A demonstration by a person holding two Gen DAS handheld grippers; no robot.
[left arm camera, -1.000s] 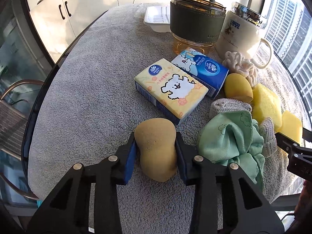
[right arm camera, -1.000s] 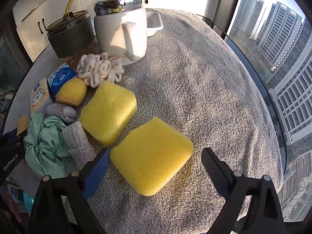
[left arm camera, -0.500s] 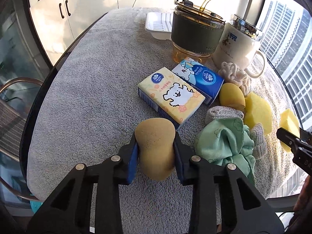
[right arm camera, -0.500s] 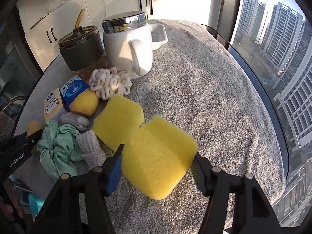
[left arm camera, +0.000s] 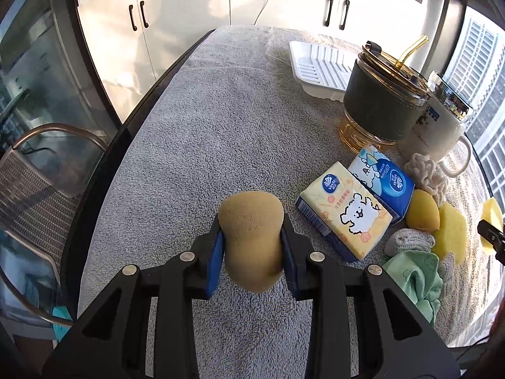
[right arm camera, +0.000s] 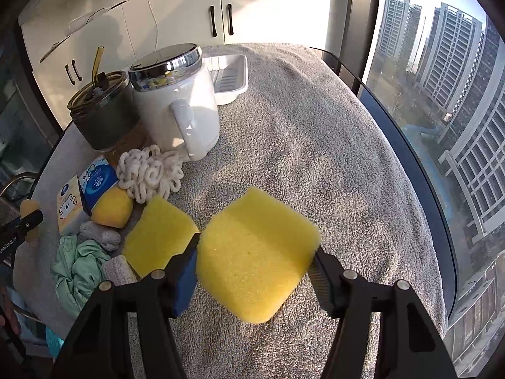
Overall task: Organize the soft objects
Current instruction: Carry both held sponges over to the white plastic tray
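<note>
The left gripper (left arm camera: pixel 252 246) clamps a tan sponge (left arm camera: pixel 251 240) at lower centre, its long axis running up the frame; bare towel (left arm camera: pixel 205 126) spreads to the upper left. The right gripper (right arm camera: pixel 255 268) squeezes a square yellow sponge (right arm camera: pixel 257 257), one corner pointing down; open towel lies right.

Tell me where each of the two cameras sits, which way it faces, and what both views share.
Left wrist: on the left gripper, looking down over the grey towel; its jaws pinch a tan sponge.
Right wrist: on the right gripper, facing the window side; its jaws clamp a yellow sponge.
Shared: white mug, tissue packs, green cloth.
</note>
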